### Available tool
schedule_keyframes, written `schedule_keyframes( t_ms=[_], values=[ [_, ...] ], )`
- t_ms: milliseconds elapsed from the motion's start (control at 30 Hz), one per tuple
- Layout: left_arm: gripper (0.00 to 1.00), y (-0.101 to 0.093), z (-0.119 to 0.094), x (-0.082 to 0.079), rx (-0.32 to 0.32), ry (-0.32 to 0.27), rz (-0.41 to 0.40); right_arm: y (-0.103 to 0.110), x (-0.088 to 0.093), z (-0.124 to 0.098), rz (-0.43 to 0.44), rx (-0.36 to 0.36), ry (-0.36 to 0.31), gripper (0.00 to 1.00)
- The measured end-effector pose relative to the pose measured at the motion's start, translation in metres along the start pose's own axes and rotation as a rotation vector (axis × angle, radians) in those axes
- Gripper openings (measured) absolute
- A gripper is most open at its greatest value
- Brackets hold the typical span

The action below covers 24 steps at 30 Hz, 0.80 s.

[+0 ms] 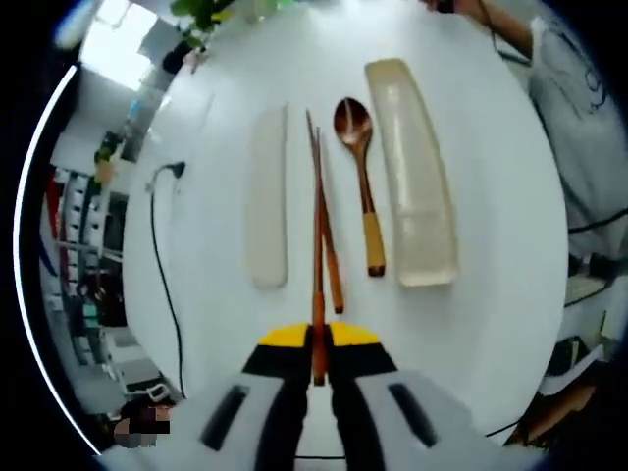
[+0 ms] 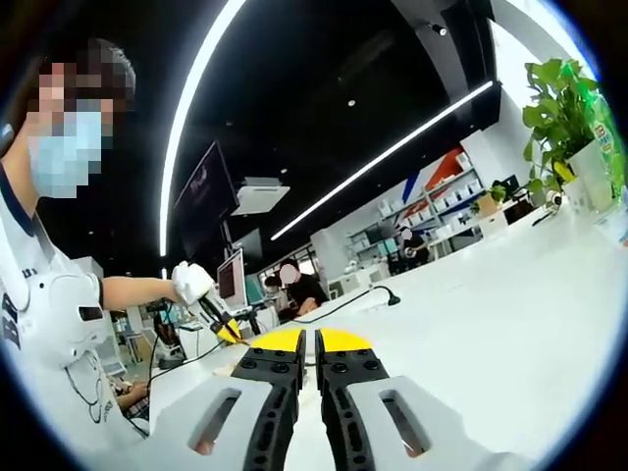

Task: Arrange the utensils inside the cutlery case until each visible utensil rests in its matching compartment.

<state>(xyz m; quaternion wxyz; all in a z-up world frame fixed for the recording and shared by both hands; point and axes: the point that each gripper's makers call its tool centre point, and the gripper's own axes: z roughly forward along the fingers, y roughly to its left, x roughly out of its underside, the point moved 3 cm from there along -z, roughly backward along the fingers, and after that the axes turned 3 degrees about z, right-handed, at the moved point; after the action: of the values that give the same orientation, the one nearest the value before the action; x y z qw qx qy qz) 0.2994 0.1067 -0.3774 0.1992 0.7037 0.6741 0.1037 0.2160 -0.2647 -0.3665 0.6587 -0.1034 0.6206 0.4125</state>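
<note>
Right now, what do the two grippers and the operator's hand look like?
Left gripper: pale grey jaws with dark slots, black inner edges, yellow tips. Right gripper: same build, with screw heads visible on the black parts. In the right gripper view the person wears a white glove and a white short-sleeved shirt.

No text, label, brand, number or sign can be read in either view. In the left gripper view, the long cream-coloured cutlery case tray (image 1: pixel 414 186) and its flat cream lid (image 1: pixel 266 196) on the round white table (image 1: pixel 216 294) carry plain surfaces without print. In the right gripper view, the dark wall-mounted screen (image 2: pixel 203 186) at the left and the coloured panels above the far shelves (image 2: pixel 439 177) at the right are too small and blurred for any lettering to be made out.
</note>
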Motion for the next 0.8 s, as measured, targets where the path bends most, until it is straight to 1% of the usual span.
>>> schedule_keyframes(
  t_ms=[33, 67, 100, 133, 167, 200, 233, 267, 300, 367, 400, 433, 533, 567, 600, 667, 700, 733, 800],
  values=[
    [0.04, 0.001, -0.003, 0.000, -0.007, 0.002, -0.001, 0.001, 0.000, 0.000, 0.000, -0.002, 0.000, 0.03],
    [0.04, 0.004, -0.008, -0.007, -0.042, -0.041, 0.008, 0.001, 0.000, 0.000, -0.002, -0.002, -0.001, 0.03],
    [0.04, 0.000, -0.013, -0.006, -0.017, -0.028, -0.014, 0.002, -0.001, -0.001, -0.005, -0.001, -0.003, 0.03],
    [0.04, 0.002, -0.019, -0.011, -0.046, -0.051, 0.007, 0.002, -0.001, -0.001, -0.008, -0.002, -0.005, 0.03],
    [0.04, -0.001, -0.025, -0.012, -0.040, -0.042, 0.003, 0.003, -0.002, -0.001, -0.009, -0.003, -0.006, 0.03],
    [0.04, -0.001, -0.030, -0.014, -0.045, -0.050, 0.004, 0.003, -0.002, -0.001, -0.010, -0.005, -0.007, 0.03],
    [0.04, 0.000, -0.035, -0.017, -0.064, -0.064, 0.015, 0.004, -0.003, -0.001, -0.012, -0.006, -0.007, 0.03],
    [0.04, -0.003, -0.039, -0.017, -0.059, -0.059, 0.013, 0.004, -0.003, -0.001, -0.012, -0.008, -0.007, 0.03],
    [0.04, -0.003, -0.042, -0.019, -0.073, -0.065, 0.018, 0.004, -0.002, -0.001, -0.012, -0.009, -0.007, 0.03],
    [0.04, -0.005, -0.047, -0.019, -0.073, -0.062, 0.019, 0.005, -0.002, 0.000, -0.009, -0.014, -0.008, 0.03],
    [0.04, -0.006, -0.049, -0.021, -0.084, -0.070, 0.027, 0.006, -0.002, 0.001, -0.008, -0.017, -0.009, 0.03],
    [0.04, -0.008, -0.051, -0.021, -0.071, -0.064, 0.023, 0.007, -0.002, 0.001, -0.007, -0.020, -0.010, 0.03],
    [0.04, -0.014, -0.056, -0.026, -0.074, -0.072, 0.043, 0.009, -0.001, 0.002, -0.010, -0.025, -0.006, 0.03],
    [0.04, -0.014, -0.058, -0.029, -0.089, -0.089, 0.046, 0.009, -0.001, 0.001, -0.012, -0.027, -0.006, 0.03],
    [0.04, -0.016, -0.061, -0.031, -0.084, -0.092, 0.041, 0.008, -0.001, 0.001, -0.011, -0.028, -0.006, 0.03],
    [0.04, -0.018, -0.065, -0.036, -0.087, -0.116, 0.035, 0.008, -0.001, 0.000, -0.010, -0.025, -0.009, 0.03],
    [0.04, -0.020, -0.065, -0.037, -0.080, -0.115, 0.028, 0.008, -0.002, 0.000, -0.011, -0.025, -0.010, 0.03],
    [0.04, -0.021, -0.065, -0.038, -0.085, -0.118, 0.039, 0.009, -0.003, -0.001, -0.018, -0.023, -0.010, 0.03],
    [0.04, -0.025, -0.064, -0.041, -0.069, -0.118, 0.037, 0.011, -0.005, -0.003, -0.032, -0.024, -0.012, 0.03]
  ],
)
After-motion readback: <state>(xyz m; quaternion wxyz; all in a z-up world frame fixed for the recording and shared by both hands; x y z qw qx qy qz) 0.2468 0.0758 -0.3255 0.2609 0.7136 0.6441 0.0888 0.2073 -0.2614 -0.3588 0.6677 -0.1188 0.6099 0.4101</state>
